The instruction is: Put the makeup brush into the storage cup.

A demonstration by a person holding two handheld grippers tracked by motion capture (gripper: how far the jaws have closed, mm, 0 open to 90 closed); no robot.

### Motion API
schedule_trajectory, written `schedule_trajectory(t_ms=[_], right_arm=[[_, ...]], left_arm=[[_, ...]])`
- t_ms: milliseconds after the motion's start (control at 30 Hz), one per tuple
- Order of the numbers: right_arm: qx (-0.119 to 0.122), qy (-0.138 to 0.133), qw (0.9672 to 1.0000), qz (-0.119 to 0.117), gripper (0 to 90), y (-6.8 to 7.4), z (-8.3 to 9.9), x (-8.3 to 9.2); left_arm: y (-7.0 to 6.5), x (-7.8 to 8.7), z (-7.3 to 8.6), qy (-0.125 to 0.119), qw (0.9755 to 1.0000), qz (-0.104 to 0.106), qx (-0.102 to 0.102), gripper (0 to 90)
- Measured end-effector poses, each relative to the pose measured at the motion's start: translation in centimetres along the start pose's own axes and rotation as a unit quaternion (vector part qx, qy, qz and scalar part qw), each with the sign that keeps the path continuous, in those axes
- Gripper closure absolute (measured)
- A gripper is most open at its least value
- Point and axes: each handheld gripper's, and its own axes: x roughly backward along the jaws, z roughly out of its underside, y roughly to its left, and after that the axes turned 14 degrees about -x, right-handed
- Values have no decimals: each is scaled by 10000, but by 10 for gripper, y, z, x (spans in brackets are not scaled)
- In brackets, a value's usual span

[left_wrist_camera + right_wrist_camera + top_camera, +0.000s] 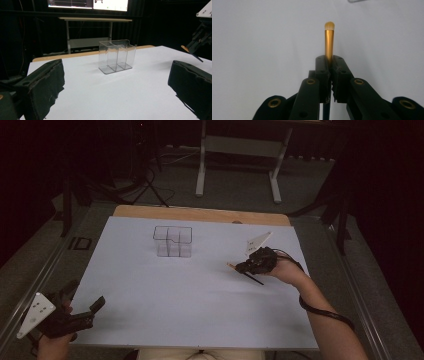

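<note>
Right gripper (243, 267) held a gold-ferruled brush (329, 45) pinched between its fingers, above the white tabletop (165, 290), right of the clear organizer (173, 241). Left gripper (85, 304) fingers wide, nothing between them.

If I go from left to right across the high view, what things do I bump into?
Left gripper, open → clear organizer box → small brush held in the shut right gripper.
</note>
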Motion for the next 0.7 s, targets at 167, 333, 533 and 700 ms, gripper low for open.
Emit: schedule_trajectory(t_ms=[167,333,533,700], right_arm=[[-253,-351,9991,-3,841,2,1,3],[-387,-680,9969,6,842,6,2,4],[-464,-901,9948,35,842,9,0,6],[-435,-1159,9923,-67,841,14,-2,7]], left_arm=[[-1,-1,0,11,10000,38,6,15],[-2,-2,-1,-1,10000,73,-2,15],[-3,-4,0,25,9998,199,17,15],[-5,-7,-1,-26,9990,441,81,15]])
